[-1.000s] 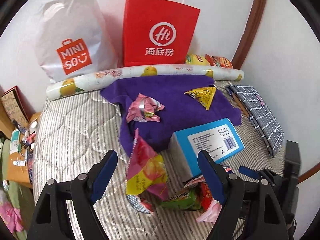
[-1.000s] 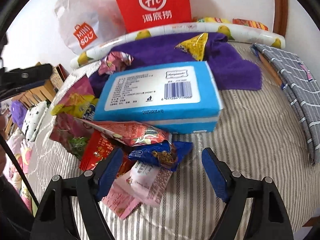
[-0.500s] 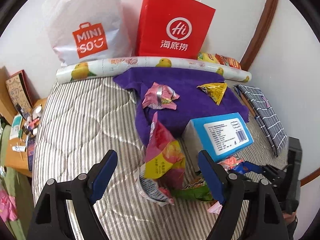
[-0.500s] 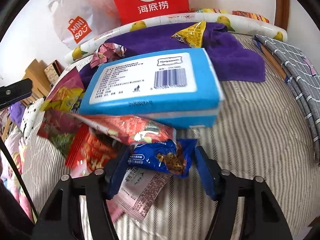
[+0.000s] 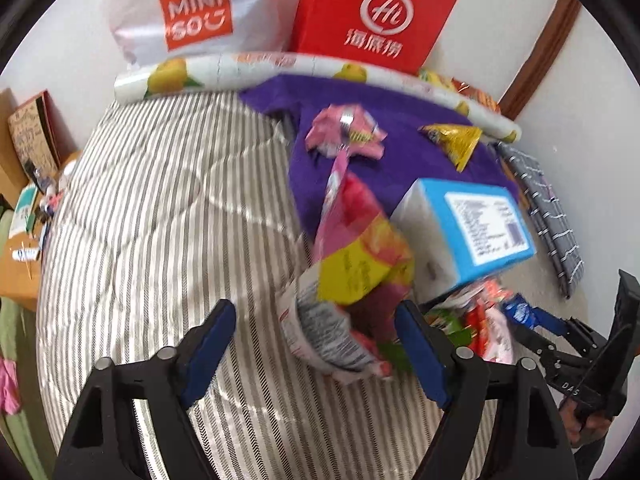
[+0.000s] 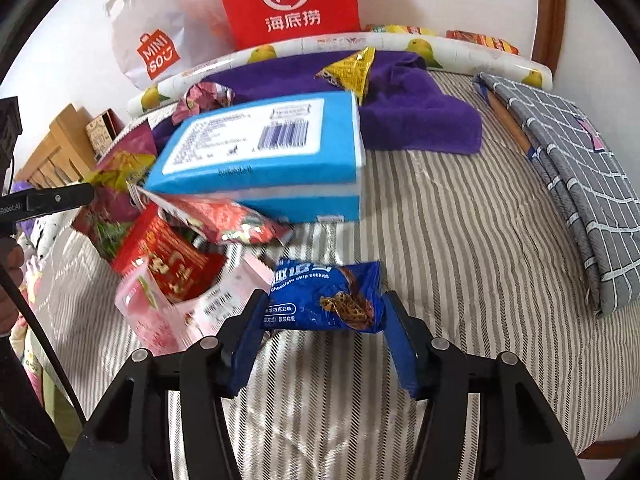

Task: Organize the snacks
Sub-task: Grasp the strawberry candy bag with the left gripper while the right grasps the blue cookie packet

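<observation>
The right gripper [image 6: 322,312] clamps the blue chocolate chip cookie packet [image 6: 324,296] above the bed [image 6: 460,248], near its front edge. The left gripper [image 5: 316,330] is wide open, empty; motion blur obscures the pink-yellow snack bag [image 5: 356,256] ahead.

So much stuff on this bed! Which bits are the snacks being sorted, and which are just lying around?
Snacks:
blue cookie packet held in right gripper
pink-yellow bag
yellow triangle packet

Lying about:
blue tissue pack
purple towel
red paper bag
</observation>
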The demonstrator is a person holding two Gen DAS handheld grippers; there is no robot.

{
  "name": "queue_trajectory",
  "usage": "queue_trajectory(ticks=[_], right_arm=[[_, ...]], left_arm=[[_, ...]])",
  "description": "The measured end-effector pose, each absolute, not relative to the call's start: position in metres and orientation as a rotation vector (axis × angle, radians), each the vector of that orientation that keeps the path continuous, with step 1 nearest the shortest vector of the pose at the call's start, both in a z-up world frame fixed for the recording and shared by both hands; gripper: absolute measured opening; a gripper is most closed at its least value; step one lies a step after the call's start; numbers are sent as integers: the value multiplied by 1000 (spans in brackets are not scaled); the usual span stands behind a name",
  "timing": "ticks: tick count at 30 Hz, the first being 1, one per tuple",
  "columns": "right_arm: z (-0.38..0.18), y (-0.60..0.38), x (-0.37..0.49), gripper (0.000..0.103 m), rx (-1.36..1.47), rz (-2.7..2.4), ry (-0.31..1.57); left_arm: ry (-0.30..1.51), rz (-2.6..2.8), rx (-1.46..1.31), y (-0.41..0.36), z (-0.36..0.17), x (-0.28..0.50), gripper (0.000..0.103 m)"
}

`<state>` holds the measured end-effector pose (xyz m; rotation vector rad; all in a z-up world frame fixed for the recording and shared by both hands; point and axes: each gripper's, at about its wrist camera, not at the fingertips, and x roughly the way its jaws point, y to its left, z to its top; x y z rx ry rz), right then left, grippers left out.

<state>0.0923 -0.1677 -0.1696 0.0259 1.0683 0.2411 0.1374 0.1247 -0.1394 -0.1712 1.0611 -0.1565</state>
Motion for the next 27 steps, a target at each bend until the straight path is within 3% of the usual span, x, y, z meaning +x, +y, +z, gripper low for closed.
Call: queue_trajectory(ticks=[6,14,22,24,25,26,27], right_arm=[[-177,-172,91,57,19,239,1081],[-182,-172,98,59,34,240,1090],[-185,-172,98,66,30,237,1079],[-185,-170,97,66,18,238,1069],[-185,-170,97,66,16,239,1067],[-185,-170,97,64,16,238,1066],[-185,-170,97,58,10,233,1064]], left_arm=[[1097,-88,-154,138,-154,129,48],[1142,-122,-179,131,-174,131,43],[1108,-95,7,100,-178,123,55],[1091,-88,28,96,-178,121,51],[1083,-98,22,96,-177,120,40],[1083,-105,17,96,-176,119,36],[1086,-113,7,96,-175,119,36]])
